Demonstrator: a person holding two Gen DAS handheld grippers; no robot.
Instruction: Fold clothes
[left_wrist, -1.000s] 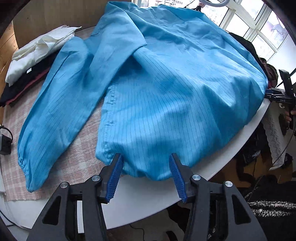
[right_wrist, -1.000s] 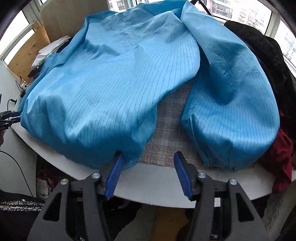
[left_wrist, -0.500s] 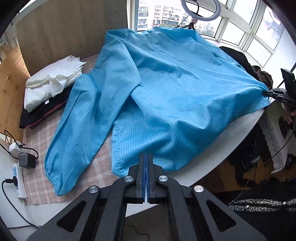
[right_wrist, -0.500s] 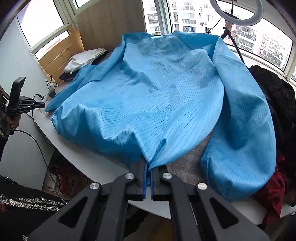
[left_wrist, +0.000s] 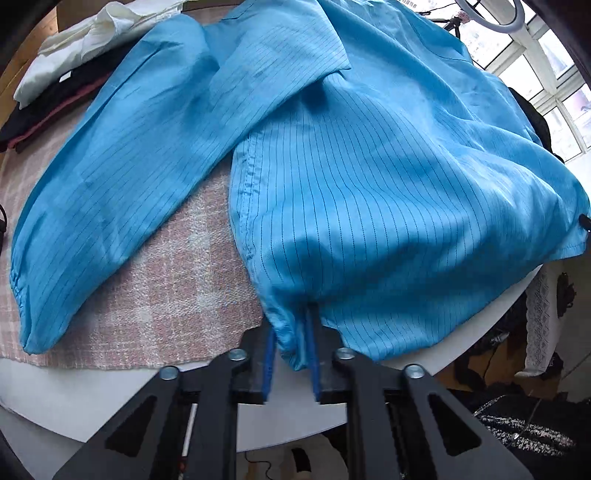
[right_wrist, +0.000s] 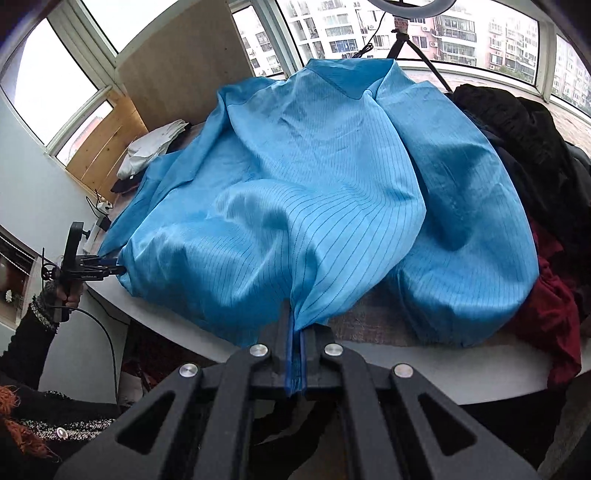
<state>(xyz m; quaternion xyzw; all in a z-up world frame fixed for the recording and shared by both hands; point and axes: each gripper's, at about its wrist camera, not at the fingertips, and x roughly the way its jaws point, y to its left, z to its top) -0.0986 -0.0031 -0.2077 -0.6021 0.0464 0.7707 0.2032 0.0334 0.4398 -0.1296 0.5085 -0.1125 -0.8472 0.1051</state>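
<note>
Left wrist view
Coat: 1 blue pinstriped work coat (left_wrist: 369, 155) lies spread over the round table (left_wrist: 110, 391).
Left gripper (left_wrist: 291, 363): fingers pinch the bunched hem corner.
Sleeve (left_wrist: 110, 166): 1 lies flat.

Right wrist view
Right gripper (right_wrist: 295, 363): fingers clamp the other hem corner.
Handling: probably thin, light, limp, slightly slick; hem corners are good holds.
Pile (right_wrist: 535, 155): dark clothes beside the coat.
</note>
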